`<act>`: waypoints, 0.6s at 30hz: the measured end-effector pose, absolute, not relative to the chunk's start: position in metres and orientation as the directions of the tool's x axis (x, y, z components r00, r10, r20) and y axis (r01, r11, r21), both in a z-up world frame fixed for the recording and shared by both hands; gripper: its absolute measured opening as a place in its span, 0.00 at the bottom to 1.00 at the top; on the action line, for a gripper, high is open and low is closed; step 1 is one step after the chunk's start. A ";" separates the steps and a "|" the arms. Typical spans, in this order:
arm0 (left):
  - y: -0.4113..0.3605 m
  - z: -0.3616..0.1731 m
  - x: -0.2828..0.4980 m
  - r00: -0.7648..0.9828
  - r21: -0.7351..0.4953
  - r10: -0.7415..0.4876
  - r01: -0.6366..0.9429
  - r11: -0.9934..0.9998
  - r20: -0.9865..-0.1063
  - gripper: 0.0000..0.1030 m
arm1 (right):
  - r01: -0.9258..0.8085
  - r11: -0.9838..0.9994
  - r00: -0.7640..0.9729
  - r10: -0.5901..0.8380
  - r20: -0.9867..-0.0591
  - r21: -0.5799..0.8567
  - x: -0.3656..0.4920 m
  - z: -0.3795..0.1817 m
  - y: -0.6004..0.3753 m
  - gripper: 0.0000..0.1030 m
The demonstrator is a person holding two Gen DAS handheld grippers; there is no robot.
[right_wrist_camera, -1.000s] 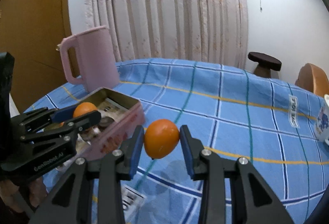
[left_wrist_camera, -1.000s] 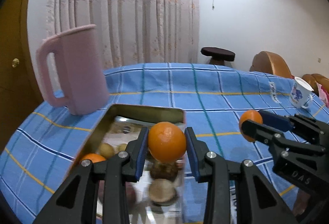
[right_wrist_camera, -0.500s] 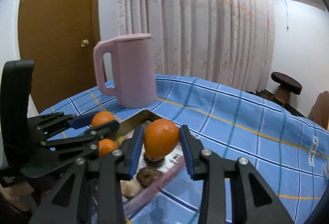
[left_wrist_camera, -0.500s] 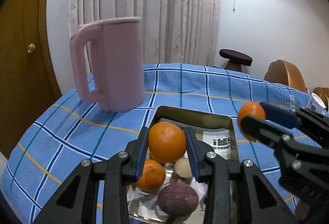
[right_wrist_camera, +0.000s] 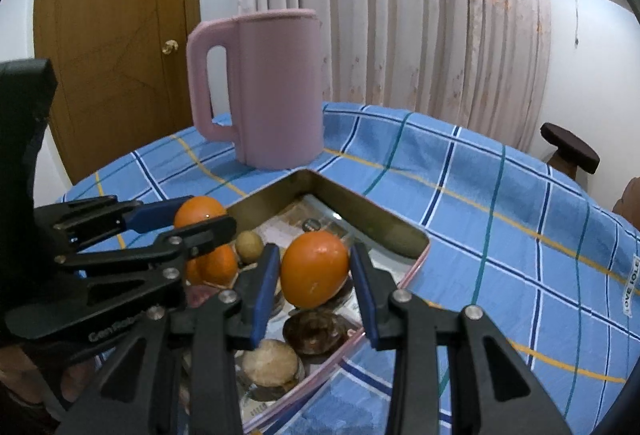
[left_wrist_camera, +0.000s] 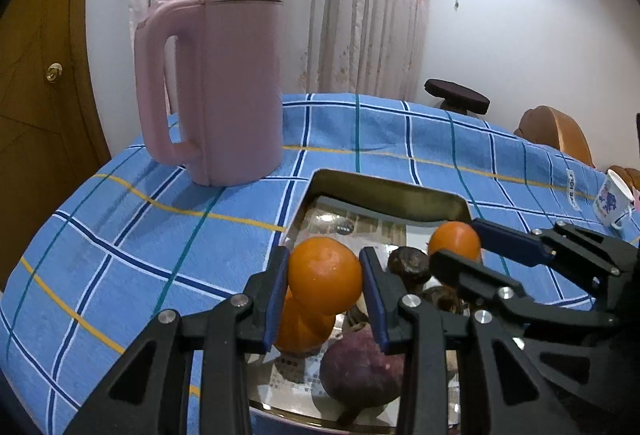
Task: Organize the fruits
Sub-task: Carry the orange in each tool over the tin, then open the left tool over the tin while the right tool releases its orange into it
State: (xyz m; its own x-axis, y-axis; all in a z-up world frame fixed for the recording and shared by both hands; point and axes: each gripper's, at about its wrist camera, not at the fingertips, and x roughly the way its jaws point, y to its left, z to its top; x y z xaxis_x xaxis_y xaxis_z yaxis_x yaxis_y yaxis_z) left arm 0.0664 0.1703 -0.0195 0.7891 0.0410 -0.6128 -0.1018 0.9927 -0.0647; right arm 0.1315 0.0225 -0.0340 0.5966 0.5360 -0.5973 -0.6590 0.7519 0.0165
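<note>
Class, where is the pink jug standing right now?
The pink jug stands upright on the blue checked tablecloth, behind the metal tray, towards the left in both wrist views.

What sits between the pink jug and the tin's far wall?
Nothing: only bare checked cloth separates pink jug from tin, clearest in the right wrist view.

Both tools share one build. The left gripper [left_wrist_camera: 325, 285] has black plastic arms with triangular cut-outs, joined by round silver screws, and each finger ends in a flat blue pad. The right gripper [right_wrist_camera: 314, 283] matches it: black linkage arms, silver screw heads, blue pads. Seen from the right wrist camera, the left tool's side carries raised lettering that seems to read "GenRobot", partly hidden, and a tall black block rises at its rear. A hand [right_wrist_camera: 68, 379] shows dimly beneath it, too dark to tell any sleeve.
</note>
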 end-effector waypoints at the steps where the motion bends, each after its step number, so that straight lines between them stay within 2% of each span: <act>1: 0.170 -0.021 0.066 0.788 -0.065 0.038 -0.099 0.993 -0.615 0.36 | -0.658 0.753 0.596 0.534 -0.599 0.016 0.131 -0.035 0.024 0.39; 12: 0.167 -0.031 0.064 0.769 -0.063 0.029 -0.091 0.994 -0.638 0.37 | -0.680 0.731 0.552 0.552 -0.625 0.045 0.129 -0.046 0.021 0.39; 14: 0.168 -0.030 0.062 0.763 -0.069 0.030 -0.097 0.993 -0.645 0.37 | -0.686 0.726 0.542 0.556 -0.630 0.050 0.127 -0.045 0.019 0.42; 16: 0.170 -0.028 0.058 0.765 -0.085 0.016 -0.092 0.992 -0.643 0.40 | -0.677 0.735 0.559 0.552 -0.619 0.045 0.123 -0.042 0.013 0.62; 17: 0.169 -0.027 0.055 0.770 -0.092 0.008 -0.086 0.992 -0.638 0.43 | -0.680 0.731 0.554 0.565 -0.612 0.060 0.122 -0.040 0.009 0.67; 18: 0.169 -0.025 0.053 0.774 -0.096 0.004 -0.083 0.992 -0.633 0.53 | -0.682 0.727 0.549 0.580 -0.602 0.078 0.119 -0.038 0.005 0.74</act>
State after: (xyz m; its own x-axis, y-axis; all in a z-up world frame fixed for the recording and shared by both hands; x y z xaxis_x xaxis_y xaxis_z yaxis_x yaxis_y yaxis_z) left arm 0.0528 0.1687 -0.0251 0.7745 0.0040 -0.6326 -0.0835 0.9919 -0.0959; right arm 0.1191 0.0052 -0.0378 0.5488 0.5796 -0.6024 -0.6823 0.7269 0.0777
